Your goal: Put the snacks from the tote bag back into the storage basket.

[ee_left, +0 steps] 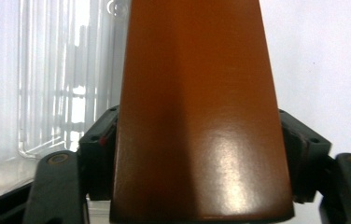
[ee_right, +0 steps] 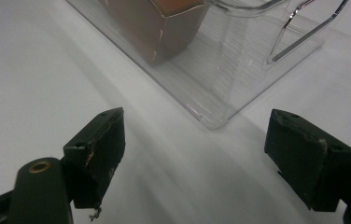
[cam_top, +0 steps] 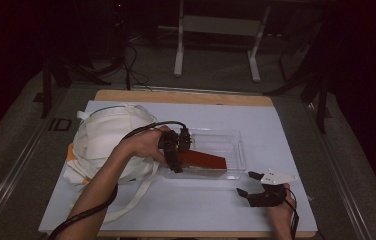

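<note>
High view, unlabelled brown box (cam_top: 203,159), clear tray (cam_top: 236,150)

One clear plastic bin (cam_top: 233,150) sits at the counter's (cam_top: 186,205) centre, with one reddish-brown box (cam_top: 203,160) inside it. One white cloth bag (cam_top: 106,137) lies at nine o'clock of the bin. Two tongs are present: the left tongs (cam_top: 175,156) and the right tongs (cam_top: 248,184).

A dim recording room or lab, not a home: the wooden table (cam_top: 186,96) wears a plain white sheet (cam_top: 271,130). Behind it, at upper centre, stands a white metal stand (cam_top: 216,30) (cables (cam_top: 133,72) trail at upper left) on grey floor.
</note>
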Available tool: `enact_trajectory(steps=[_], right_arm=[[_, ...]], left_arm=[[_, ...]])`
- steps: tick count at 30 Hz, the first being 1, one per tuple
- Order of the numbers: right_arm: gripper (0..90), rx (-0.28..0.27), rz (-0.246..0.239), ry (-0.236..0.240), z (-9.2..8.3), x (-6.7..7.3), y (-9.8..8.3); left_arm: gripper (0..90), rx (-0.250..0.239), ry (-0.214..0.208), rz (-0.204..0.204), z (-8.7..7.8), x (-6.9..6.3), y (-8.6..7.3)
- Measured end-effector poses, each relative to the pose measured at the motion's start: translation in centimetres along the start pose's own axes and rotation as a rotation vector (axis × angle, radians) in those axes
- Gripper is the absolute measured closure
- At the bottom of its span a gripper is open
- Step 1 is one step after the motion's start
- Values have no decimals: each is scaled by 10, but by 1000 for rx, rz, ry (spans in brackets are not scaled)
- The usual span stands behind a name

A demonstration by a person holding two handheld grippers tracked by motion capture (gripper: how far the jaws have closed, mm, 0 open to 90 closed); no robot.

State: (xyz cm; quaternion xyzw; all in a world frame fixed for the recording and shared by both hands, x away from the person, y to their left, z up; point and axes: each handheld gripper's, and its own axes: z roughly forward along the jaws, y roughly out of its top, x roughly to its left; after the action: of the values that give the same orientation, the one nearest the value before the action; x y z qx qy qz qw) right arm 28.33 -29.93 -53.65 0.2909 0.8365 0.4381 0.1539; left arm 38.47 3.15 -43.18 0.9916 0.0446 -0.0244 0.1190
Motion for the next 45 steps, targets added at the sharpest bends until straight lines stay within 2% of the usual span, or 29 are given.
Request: enact_trajectory(steps=[7,20,31,45], right_arm=[[201,0,1,0,0,0,0],[201,0,1,1,0,0,0],[200,0,3,3,0,0,0],[200,0,1,1,0,0,0]], left_arm=[[277,20,-10,-30,0,1,-3],[281,42,-10,-29,-1,2,-8],[281,35,-13,-37,-5,3,-8],[282,12,15,-36,-13,2,-10]])
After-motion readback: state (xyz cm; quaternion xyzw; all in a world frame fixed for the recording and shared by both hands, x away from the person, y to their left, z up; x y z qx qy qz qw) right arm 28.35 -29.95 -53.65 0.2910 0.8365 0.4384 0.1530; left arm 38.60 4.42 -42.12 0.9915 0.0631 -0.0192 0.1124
